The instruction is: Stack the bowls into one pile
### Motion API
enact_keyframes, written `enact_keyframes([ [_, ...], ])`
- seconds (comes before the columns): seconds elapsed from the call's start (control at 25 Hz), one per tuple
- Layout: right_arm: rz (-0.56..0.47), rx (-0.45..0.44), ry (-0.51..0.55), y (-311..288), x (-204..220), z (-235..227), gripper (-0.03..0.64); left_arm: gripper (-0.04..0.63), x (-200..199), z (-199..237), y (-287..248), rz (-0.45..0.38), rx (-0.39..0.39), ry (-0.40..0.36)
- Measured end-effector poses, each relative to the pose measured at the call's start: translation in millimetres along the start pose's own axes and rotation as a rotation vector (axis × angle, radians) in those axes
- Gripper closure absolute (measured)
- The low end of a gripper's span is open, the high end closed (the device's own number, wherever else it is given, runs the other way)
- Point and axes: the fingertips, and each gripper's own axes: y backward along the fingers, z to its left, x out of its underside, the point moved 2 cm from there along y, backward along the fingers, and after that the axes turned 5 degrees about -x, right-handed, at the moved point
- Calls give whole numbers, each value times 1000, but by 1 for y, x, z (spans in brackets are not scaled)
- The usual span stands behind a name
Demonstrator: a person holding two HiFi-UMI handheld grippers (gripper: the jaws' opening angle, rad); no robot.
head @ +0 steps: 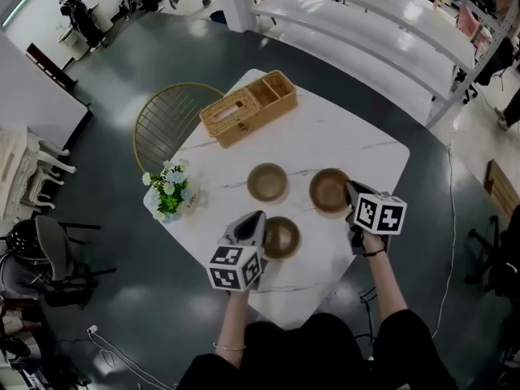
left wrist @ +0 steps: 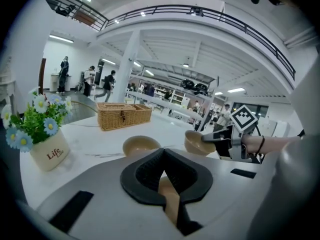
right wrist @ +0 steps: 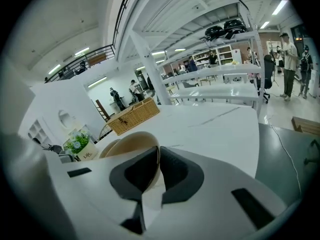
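Observation:
Three brown bowls are on the white marble table. My right gripper is shut on the near rim of the right bowl; in the right gripper view the rim of this bowl runs between the pads. My left gripper is shut on the left rim of the near bowl, whose rim shows as a beige strip between the dark pads. The third bowl stands free at the middle of the table. The left gripper view also shows the right bowl and the right gripper.
A wicker basket sits at the table's far corner. A pot of flowers stands at the left edge. A gold wire chair is beside the table on the left. White shelving runs behind.

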Motion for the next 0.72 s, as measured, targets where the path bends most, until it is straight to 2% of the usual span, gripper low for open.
enact_keyframes([
  [0.32,12,-103,32,5,7,44,591,580,5,17,29,-51,-82,13],
  [0.72,58,-236,98,4,23,96,591,580,19,30,55,-78,-136,32],
])
